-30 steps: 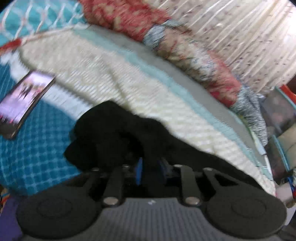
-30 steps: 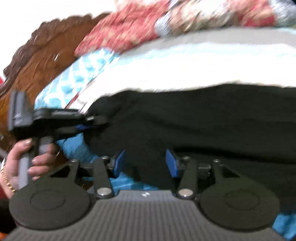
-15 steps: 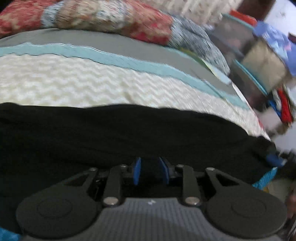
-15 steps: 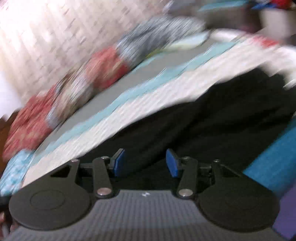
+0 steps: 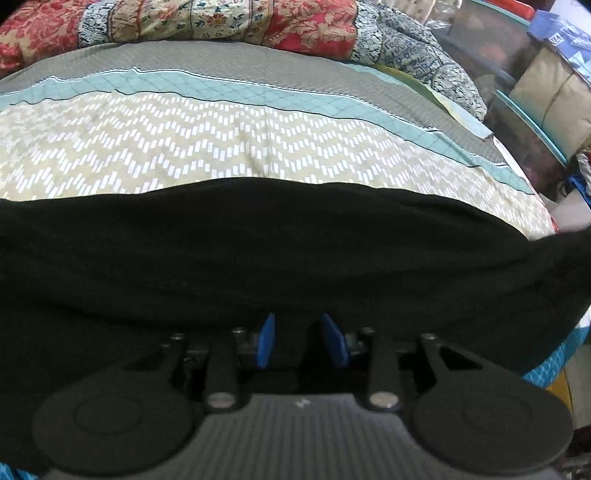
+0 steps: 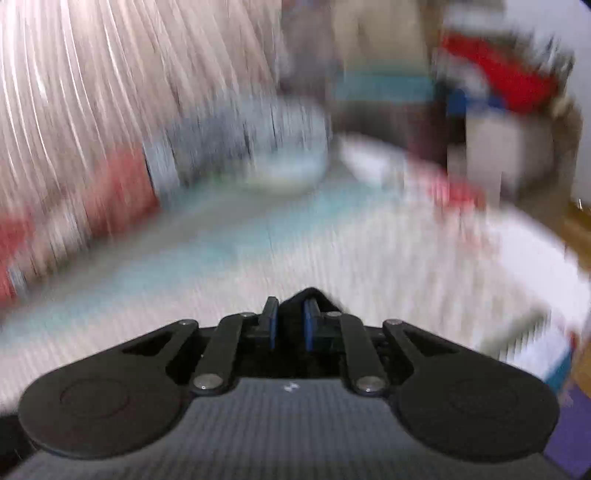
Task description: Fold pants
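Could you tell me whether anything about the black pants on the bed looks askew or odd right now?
Nothing is damaged or spilled. The black fabric pants lie in a band across the patterned bedspread, their far edge wavy. The right gripper, closing, has black cloth between its fingers.

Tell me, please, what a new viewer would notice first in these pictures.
The black pants fill the lower half of the left wrist view, spread across the patterned bedspread. A bright floral quilt lies along the far edge. In the blurred right wrist view, the right tool is closing on black fabric.
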`<state>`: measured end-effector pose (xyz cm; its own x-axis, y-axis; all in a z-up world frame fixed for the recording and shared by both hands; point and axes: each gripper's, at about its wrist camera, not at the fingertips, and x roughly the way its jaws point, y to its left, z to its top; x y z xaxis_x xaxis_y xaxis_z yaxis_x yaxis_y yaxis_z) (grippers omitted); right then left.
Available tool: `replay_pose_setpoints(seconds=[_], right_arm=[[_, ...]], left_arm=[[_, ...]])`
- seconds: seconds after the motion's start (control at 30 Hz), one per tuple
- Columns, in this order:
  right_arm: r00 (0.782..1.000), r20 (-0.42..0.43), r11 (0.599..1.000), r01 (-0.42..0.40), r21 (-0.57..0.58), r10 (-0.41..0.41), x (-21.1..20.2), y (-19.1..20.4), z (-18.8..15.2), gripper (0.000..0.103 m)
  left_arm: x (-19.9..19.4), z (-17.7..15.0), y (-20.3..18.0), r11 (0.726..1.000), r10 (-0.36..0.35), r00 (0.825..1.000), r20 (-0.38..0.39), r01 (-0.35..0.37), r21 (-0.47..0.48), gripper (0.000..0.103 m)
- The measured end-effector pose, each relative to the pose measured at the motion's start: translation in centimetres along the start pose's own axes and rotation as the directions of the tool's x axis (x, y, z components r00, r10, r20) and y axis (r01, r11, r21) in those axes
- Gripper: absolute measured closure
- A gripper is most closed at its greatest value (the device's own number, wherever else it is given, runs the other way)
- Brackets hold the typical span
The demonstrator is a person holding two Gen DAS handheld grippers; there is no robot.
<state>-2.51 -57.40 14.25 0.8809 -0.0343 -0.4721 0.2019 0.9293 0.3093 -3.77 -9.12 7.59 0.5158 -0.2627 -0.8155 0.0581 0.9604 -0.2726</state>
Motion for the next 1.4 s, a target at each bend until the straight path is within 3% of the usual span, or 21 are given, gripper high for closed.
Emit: replay_pose_setpoints(seconds=[0.03, 0.07, 0.13, 0.2, 0.27, 0.37, 0.43, 0.5, 0.53, 0.63, 0.73, 0.77, 0.8, 0.87, 0.93, 1.0, 1.1, 1.17, 1.27, 1.33, 1.4], right_arm=[[0.998, 0.051, 0.998, -0.027, 0.055, 0.024, -0.9, -0.9, 0.9, 0.087], [0.996, 0.089, 0.995, -0.026, 0.101, 0.017, -1.3, -1.8, 1.5, 0.1], [0.991, 0.08, 0.99, 0.104, 0.09, -0.111, 0.4, -2.2, 1.8, 0.101], [0.966, -0.02, 0.965, 0.259, 0.047, -0.259, 3.8, -4.0, 0.6, 0.1], [0.94, -0.139, 0.945, 0.322, 0.066, -0.311, 5.6, -6.2, -0.9, 0.097], [0.978, -0.058, 0.948, 0.207, 0.24, -0.199, 2.9, -8.1, -2.1, 0.094], [0.99, -0.029, 0.962, 0.138, 0.236, -0.135, 1.7, -7.7, -2.0, 0.086], [0.997, -0.014, 0.981, 0.083, 0.175, -0.082, 0.6, -6.4, -2.3, 0.056], [0.998, -0.022, 0.988, 0.058, 0.144, -0.055, 0.5, -5.8, -2.6, 0.053], [0.999, -0.05, 0.999, 0.021, 0.026, -0.019, 1.5, -3.9, -3.2, 0.053], [0.992, -0.112, 0.996, 0.045, -0.081, -0.054, 3.3, -1.7, -4.1, 0.054], [0.988, -0.14, 0.992, 0.048, -0.12, -0.065, 4.4, -1.1, -4.4, 0.059], [0.982, -0.178, 0.988, 0.04, -0.151, -0.067, 5.3, -0.7, -4.9, 0.075], [0.958, -0.247, 0.965, 0.084, -0.25, -0.147, 7.3, 0.4, -6.1, 0.101], [0.964, -0.222, 0.967, 0.094, -0.237, -0.148, 6.8, 0.2, -5.7, 0.101], [0.971, -0.135, 0.968, 0.168, -0.188, -0.195, 5.2, -1.0, -4.5, 0.101], [0.94, -0.045, 0.939, 0.335, -0.078, -0.339, 3.1, -4.4, -3.0, 0.101], [0.952, -0.067, 0.953, 0.301, 0.016, -0.3, 2.3, -6.2, -2.5, 0.099], [0.985, -0.119, 0.991, 0.13, 0.037, -0.125, 2.4, -5.8, -2.5, 0.093], [0.984, -0.149, 0.995, 0.091, -0.032, -0.094, 3.5, -4.3, -3.0, 0.084], [0.979, -0.173, 0.988, 0.089, -0.129, -0.111, 5.4, -2.4, -3.4, 0.062]], left_arm=[[0.2, 0.0, -0.1, 1.0, 0.007, 1.0, -0.004, -0.007, 0.0, 0.072], [0.5, 0.0, -0.3, 1.0, 0.02, 1.0, -0.008, -0.02, 0.005, 0.072], [1.0, 0.1, -0.8, 0.999, 0.042, 0.999, -0.003, -0.041, 0.029, 0.068], [1.3, 0.0, -1.5, 0.996, 0.062, 0.998, 0.006, -0.062, 0.061, 0.065], [1.3, 0.1, -2.0, 0.995, 0.073, 0.997, 0.009, -0.074, 0.071, 0.063], [0.9, 0.1, -2.0, 0.997, 0.05, 0.999, 0.01, -0.05, 0.064, 0.063], [1.0, 0.2, -2.1, 0.996, 0.05, 0.999, 0.009, -0.051, 0.071, 0.063], [1.4, 0.3, -2.4, 0.995, 0.059, 0.998, 0.005, -0.06, 0.076, 0.062], [1.5, 0.3, -2.6, 0.995, 0.062, 0.998, 0.006, -0.062, 0.076, 0.061], [1.5, 0.3, -3.0, 0.995, 0.06, 0.998, 0.012, -0.06, 0.078, 0.06], [1.5, 0.1, -3.3, 0.994, 0.067, 0.998, 0.015, -0.068, 0.087, 0.06], [1.5, 0.2, -3.3, 0.994, 0.069, 0.998, 0.015, -0.07, 0.087, 0.06], [1.5, 0.2, -3.3, 0.994, 0.069, 0.998, 0.014, -0.07, 0.084, 0.06], [1.4, 0.4, -3.2, 0.995, 0.066, 0.998, 0.012, -0.066, 0.075, 0.06], [1.3, 0.5, -3.2, 0.996, 0.06, 0.998, 0.013, -0.061, 0.069, 0.06], [1.1, 0.8, -3.3, 0.997, 0.046, 0.999, 0.021, -0.048, 0.067, 0.06], [1.4, 1.1, -3.8, 0.996, 0.032, 0.999, 0.023, -0.034, 0.077, 0.06], [1.5, 1.6, -4.3, 0.997, 0.021, 0.999, 0.033, -0.023, 0.079, 0.06], [1.8, 3.1, -4.8, 0.998, 0.006, 0.999, 0.053, -0.01, 0.069, 0.06], [2.1, 4.4, -5.1, 0.998, 0.0, 0.998, 0.065, -0.004, 0.065, 0.06], [2.7, 5.4, -5.4, 0.998, 0.008, 0.998, 0.058, -0.012, 0.068, 0.06]])
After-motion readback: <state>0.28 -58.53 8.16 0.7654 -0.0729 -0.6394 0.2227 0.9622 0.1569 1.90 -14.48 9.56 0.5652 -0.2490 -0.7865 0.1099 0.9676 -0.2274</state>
